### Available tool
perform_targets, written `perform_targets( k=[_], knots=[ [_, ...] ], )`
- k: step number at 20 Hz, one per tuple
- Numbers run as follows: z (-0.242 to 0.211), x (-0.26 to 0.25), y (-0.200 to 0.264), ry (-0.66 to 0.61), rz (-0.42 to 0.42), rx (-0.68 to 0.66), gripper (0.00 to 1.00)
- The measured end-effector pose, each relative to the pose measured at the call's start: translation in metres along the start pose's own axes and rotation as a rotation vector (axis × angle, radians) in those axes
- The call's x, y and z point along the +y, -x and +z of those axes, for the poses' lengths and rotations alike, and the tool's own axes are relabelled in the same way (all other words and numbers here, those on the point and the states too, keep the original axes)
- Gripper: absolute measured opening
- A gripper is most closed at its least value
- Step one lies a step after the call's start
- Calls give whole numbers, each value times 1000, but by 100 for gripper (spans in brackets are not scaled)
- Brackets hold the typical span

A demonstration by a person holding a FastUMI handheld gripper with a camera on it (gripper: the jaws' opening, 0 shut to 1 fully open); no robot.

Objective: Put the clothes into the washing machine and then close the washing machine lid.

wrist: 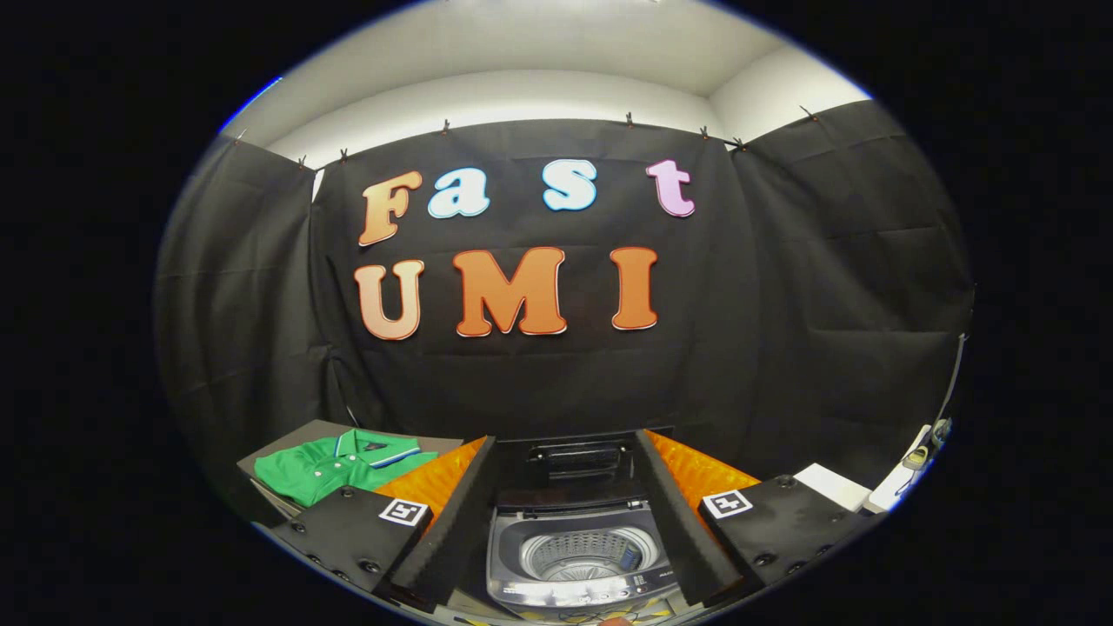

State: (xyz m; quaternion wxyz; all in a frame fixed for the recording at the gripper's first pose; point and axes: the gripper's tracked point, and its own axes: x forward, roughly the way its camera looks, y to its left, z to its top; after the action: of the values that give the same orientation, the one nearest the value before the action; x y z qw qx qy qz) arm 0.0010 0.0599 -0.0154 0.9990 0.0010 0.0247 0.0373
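The gripper (574,522) is held level above the washing machine (578,565), its two fingers (452,522) spread wide with nothing between them, pointing toward the booth's black cloth wall (556,382). The machine sits low between the fingers, its near edge cut off. Its lid (578,461) stands raised at the back, and the steel drum (587,554) looks empty as far as can be seen. Left of the machine, beyond the left finger, a green polo shirt (335,469) lies folded on a grey surface (300,436). Right of the machine, white objects (856,489) are too small to make out.
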Motion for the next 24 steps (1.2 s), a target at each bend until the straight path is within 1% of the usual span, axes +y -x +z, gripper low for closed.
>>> perform_targets(
  k=[2,5,12,19,22,24],
  knots=[
    [-4,19,-5,-3,20,6,99],
    [-7,54,-16,27,58,11,99],
    [-20,157,-32,45,230,53,99],
    [-43,240,-37,77,365,90,99],
    [-58,267,-39,93,398,111,99],
    [-67,280,-44,89,398,124,99]
  ],
)
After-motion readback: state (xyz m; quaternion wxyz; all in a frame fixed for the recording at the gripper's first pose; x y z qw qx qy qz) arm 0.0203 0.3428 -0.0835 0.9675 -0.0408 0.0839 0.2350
